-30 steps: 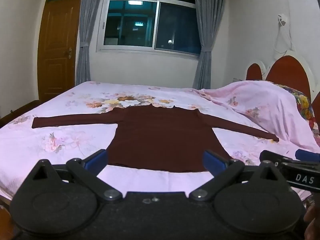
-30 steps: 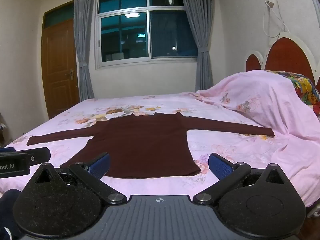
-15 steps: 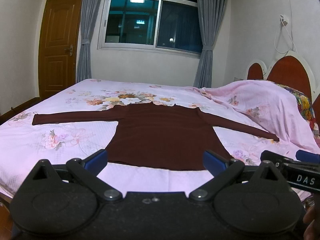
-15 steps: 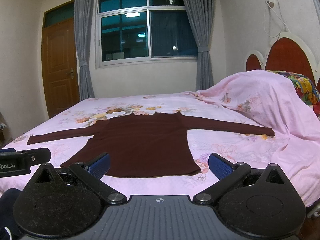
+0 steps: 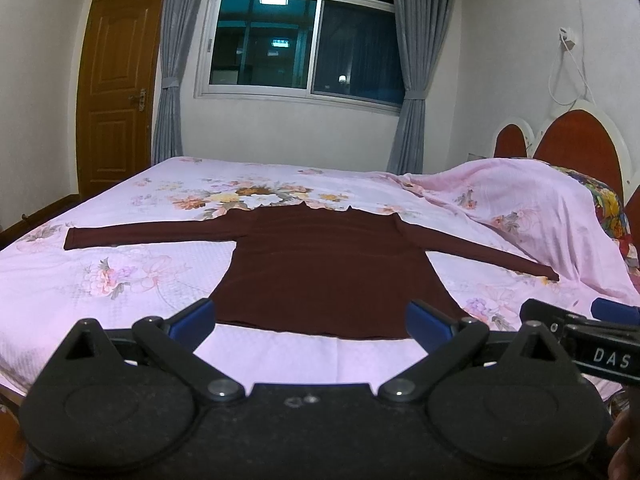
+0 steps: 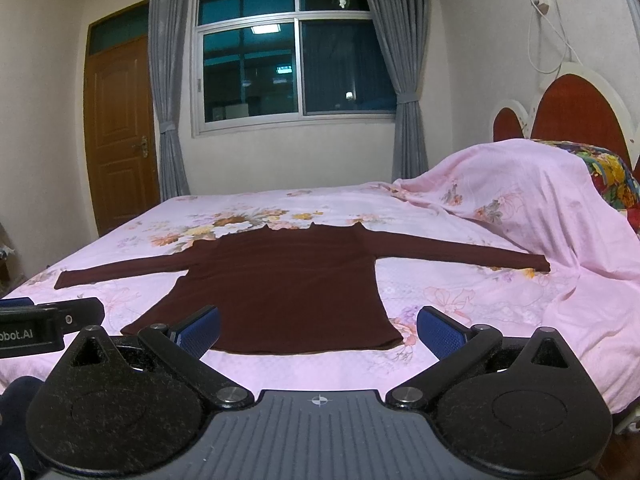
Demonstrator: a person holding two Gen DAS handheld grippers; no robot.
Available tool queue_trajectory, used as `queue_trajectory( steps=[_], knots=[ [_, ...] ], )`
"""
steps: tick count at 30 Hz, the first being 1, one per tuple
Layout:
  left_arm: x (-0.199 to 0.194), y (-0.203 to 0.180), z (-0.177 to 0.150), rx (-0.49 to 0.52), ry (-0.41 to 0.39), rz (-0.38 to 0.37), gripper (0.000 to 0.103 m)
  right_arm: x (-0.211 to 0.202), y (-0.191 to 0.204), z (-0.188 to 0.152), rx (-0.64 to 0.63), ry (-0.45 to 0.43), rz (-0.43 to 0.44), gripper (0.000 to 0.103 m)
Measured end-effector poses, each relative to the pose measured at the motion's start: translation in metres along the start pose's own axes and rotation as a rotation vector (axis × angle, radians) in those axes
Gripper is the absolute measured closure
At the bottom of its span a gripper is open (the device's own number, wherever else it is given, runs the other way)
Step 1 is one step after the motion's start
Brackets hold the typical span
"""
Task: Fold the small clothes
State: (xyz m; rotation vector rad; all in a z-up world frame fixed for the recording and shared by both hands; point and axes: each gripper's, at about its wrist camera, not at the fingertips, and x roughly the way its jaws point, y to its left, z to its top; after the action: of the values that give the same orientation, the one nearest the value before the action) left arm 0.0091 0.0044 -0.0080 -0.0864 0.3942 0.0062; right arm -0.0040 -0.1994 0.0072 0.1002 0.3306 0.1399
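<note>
1. Left gripper [image 5: 310,316]: jaws spread wide, holding nothing, poised off the near edge of the bed [image 5: 48,292]. Against the views of a second ago its camera has tipped slightly upward, with more wall and window showing; otherwise little differs.
2. Right gripper [image 6: 318,328]: jaws likewise released and bare, just beside the left one at the same near edge; its view is practically unchanged.
3. Sweater [image 6: 276,284]: dark maroon, long-sleeved, lying flat and face-down or face-up (cannot tell), hem toward the near edge, collar toward the far edge. No crease or fold is present; position unchanged.
4. Left sleeve [image 5: 148,234]: stretched toward the bed's left edge.
5. Right sleeve [image 6: 460,254]: stretched rightward, cuff near the draped pink cover [image 6: 532,196] at the headboard end.
6. Assessment: folding not yet begun; a sleeve is probably the first thing to grasp.
</note>
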Motion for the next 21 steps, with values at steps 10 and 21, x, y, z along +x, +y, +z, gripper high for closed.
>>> queue_trajectory(
  steps=[10,21],
  knots=[
    [0.0006,-0.0003,0.0009,0.001,0.002,0.002,0.002,0.0,-0.0005,-0.0005,0.001,-0.002,-0.001,0.0],
    [0.0002,-0.0003,0.0019,-0.001,0.005,0.001,0.002,-0.0002,-0.0005,-0.0002,0.001,-0.003,-0.002,0.0]
  ],
)
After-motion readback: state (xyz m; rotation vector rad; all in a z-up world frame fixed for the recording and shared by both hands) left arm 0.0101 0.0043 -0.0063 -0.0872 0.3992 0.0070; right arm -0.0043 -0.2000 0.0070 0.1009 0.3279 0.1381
